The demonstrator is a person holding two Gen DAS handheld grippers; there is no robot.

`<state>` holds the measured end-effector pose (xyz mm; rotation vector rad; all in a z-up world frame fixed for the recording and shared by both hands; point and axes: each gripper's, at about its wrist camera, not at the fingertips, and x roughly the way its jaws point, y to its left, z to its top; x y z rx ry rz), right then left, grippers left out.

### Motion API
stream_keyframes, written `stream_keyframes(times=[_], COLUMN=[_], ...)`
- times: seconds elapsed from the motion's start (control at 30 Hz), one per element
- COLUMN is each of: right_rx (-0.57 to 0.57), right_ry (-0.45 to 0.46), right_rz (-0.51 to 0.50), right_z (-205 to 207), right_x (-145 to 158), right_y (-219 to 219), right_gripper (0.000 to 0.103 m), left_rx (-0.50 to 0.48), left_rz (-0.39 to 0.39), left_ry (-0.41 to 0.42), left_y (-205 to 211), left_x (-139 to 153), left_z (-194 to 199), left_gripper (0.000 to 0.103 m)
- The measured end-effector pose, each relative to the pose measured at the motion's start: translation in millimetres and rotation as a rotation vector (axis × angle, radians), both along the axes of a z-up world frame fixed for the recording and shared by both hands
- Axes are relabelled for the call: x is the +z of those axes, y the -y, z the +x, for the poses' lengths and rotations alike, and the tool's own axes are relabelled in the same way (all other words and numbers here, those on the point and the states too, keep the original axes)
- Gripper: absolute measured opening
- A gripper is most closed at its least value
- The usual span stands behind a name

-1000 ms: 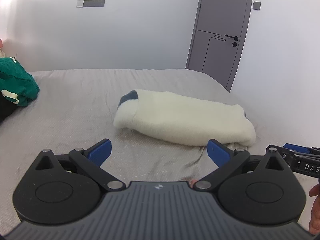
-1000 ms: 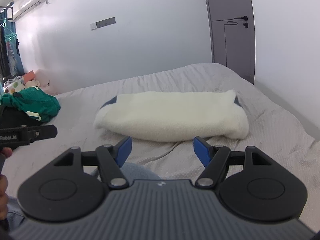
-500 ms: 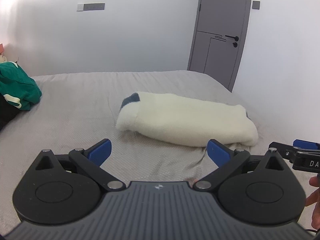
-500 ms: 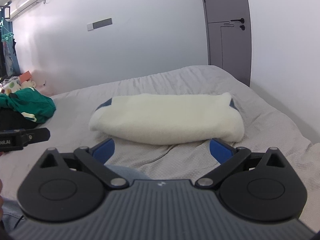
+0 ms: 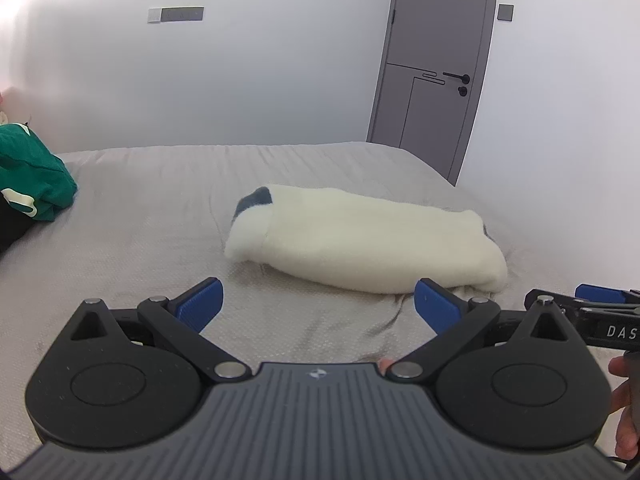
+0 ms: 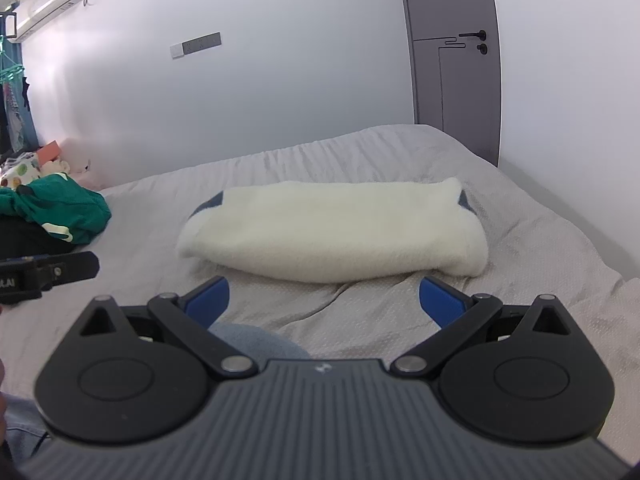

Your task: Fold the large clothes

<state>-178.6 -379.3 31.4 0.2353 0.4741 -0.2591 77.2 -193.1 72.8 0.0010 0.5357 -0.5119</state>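
Left wrist view shows your left tool [image 5: 316,304] spread wide over the grey bed [image 5: 132,216], its blue pads holding nothing. Ahead of it the folded cream garment [image 5: 372,240] lies on the bedspread, a dark grey patch showing at its left end, clear of both pads. Your right tool [image 5: 600,312] edges in at the right, with fingers of your hand [image 5: 624,412] below it.

From the right wrist view, your right tool [image 6: 324,300] has just been opening and now stands fully spread, empty, with bare bedspread between the pads. The cream garment [image 6: 336,232] sits just beyond them, untouched. A crumpled green garment [image 6: 60,208] lies well apart at the left, and your left tool [image 6: 44,272] pokes in beside it.
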Motion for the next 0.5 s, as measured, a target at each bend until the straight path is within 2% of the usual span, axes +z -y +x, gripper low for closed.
stream_keyframes(times=[0.5], right_rx=[0.006], right_ry=[-0.008], right_rz=[-0.006], right_z=[-0.6], right_x=[-1.3], right_y=[-5.4], right_gripper=[0.103], left_rx=[-0.004], left_rz=[-0.002], left_ry=[0.003], left_y=[-1.5], left_x=[-0.6], left_z=[-2.0], left_gripper=[0.103])
